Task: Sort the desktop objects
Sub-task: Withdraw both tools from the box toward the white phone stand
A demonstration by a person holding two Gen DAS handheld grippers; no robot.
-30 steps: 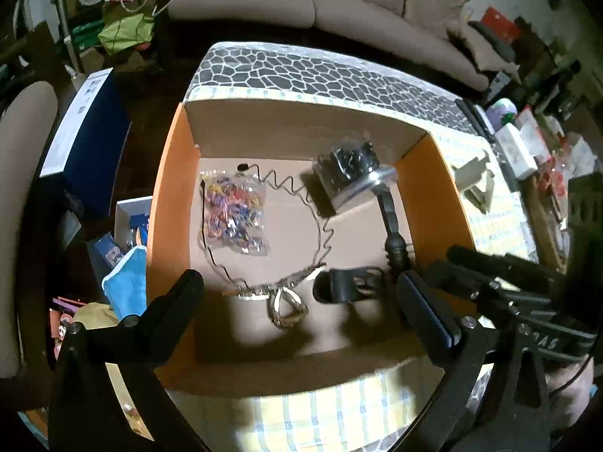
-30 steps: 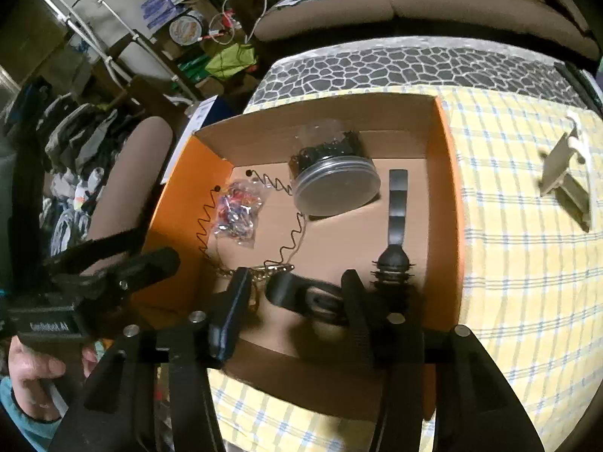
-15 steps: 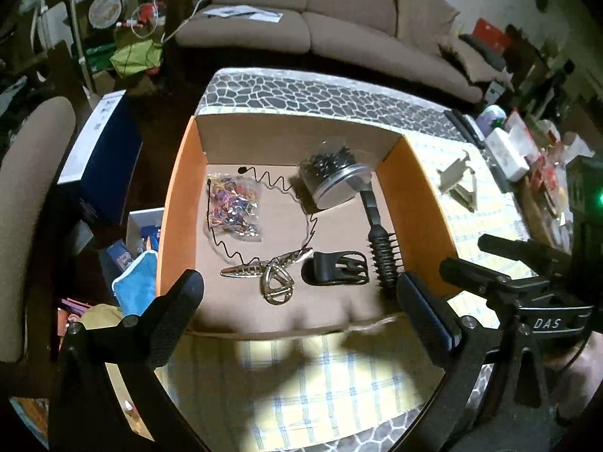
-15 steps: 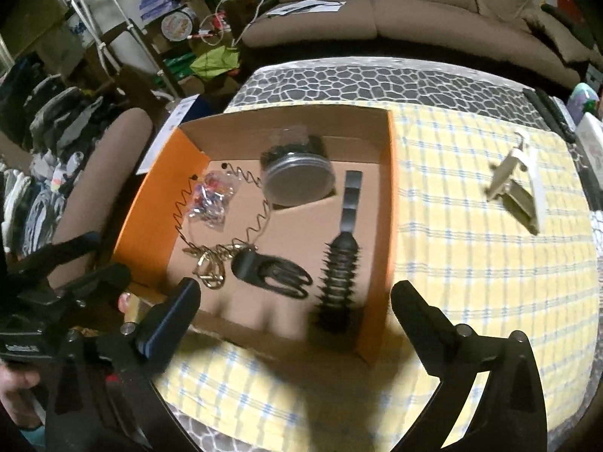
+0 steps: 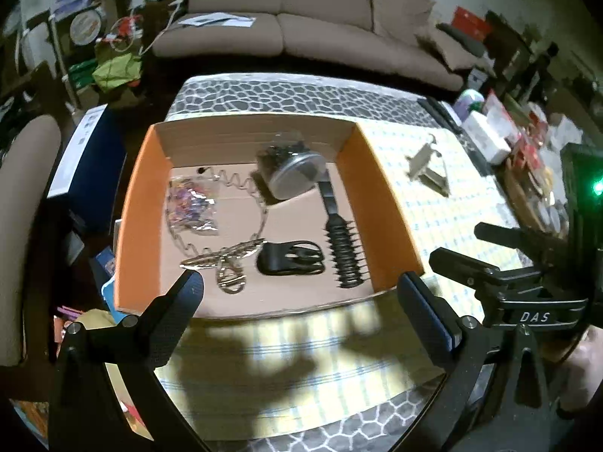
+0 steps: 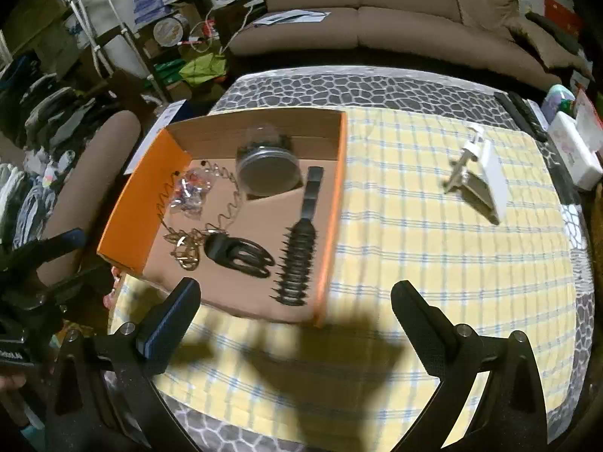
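Note:
An orange cardboard box (image 5: 135, 203) (image 6: 132, 203) sits on the checked tablecloth. Inside lie a black hair clip (image 5: 290, 263) (image 6: 241, 256), a black hairbrush (image 5: 339, 241) (image 6: 299, 252), a clear jar with a grey lid (image 5: 292, 175) (image 6: 269, 171), a bag of coloured hair ties (image 5: 192, 203) (image 6: 188, 192), a wavy wire headband (image 5: 260, 207) and gold clips (image 5: 226, 267) (image 6: 184, 250). A white clip stand (image 5: 427, 167) (image 6: 478, 175) lies on the cloth to the right of the box. My left gripper (image 5: 297, 312) and right gripper (image 6: 296, 316) are both open and empty, above the box's near edge.
A brown sofa (image 5: 301, 30) stands behind the table. A chair (image 6: 90, 173) and a blue box (image 5: 86, 154) are at the left. White boxes and clutter (image 6: 569, 143) line the table's right edge. The right gripper also shows in the left wrist view (image 5: 490, 248).
My right gripper opened, let go of the black hair clip in the box and pulled back. Both grippers have drawn back toward the near table edge.

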